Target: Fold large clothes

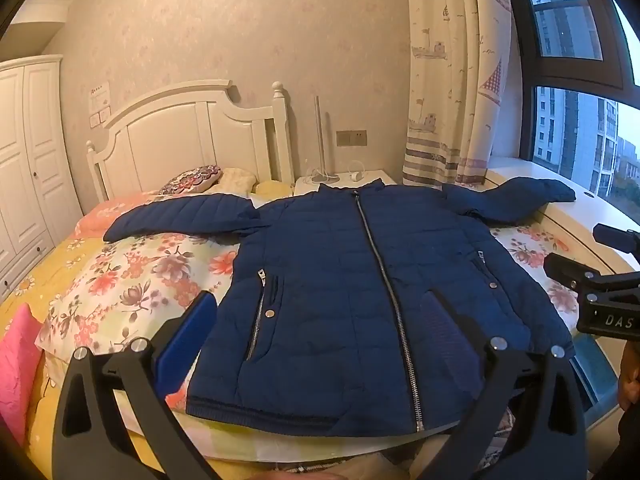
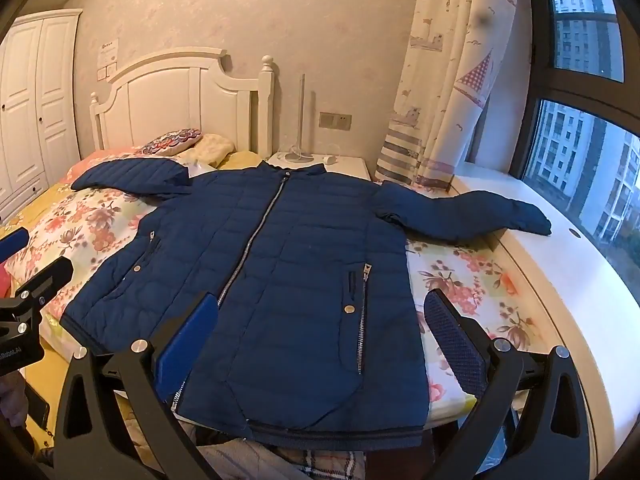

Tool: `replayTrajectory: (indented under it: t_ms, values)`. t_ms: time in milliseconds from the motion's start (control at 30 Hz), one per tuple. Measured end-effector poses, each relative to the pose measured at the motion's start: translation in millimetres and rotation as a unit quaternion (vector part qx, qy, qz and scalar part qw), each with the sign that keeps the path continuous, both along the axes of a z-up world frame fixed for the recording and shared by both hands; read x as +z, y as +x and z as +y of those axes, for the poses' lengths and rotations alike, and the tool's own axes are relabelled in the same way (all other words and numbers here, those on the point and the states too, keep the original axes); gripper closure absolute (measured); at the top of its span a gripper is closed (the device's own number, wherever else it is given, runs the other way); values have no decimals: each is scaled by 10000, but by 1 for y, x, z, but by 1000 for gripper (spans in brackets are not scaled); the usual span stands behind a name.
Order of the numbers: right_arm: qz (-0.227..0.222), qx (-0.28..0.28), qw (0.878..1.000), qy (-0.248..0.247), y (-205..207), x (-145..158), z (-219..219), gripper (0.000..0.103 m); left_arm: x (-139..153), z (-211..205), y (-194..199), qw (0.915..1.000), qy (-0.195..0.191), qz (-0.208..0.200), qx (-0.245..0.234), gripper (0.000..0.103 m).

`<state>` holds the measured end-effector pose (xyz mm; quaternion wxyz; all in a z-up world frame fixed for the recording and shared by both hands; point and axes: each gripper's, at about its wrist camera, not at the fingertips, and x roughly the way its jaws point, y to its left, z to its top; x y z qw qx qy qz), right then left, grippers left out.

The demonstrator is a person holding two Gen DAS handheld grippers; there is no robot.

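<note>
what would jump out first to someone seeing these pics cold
A navy blue quilted puffer jacket lies zipped, front up, sleeves spread wide, on the floral patterned bedsheet. Both open black grippers, left and right, hover over its hem. Behind stands a white wooden headboard.

The jacket (image 1: 360, 280) lies flat on the bed (image 1: 120, 272), collar toward the headboard (image 1: 192, 136), sleeves spread to both sides. Pillows (image 1: 192, 178) sit behind it; the nightstand (image 1: 344, 182) stands beside the headboard.
</note>
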<state>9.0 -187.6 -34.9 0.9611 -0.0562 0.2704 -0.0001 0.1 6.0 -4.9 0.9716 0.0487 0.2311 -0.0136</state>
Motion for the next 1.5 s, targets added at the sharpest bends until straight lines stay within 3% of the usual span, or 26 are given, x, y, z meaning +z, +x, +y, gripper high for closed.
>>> replayTrajectory:
  t_ms: [1500]
  values:
    - [109, 32, 9999, 74, 2, -8, -4, 4, -8, 5, 1, 10000, 0, 94, 31, 2]
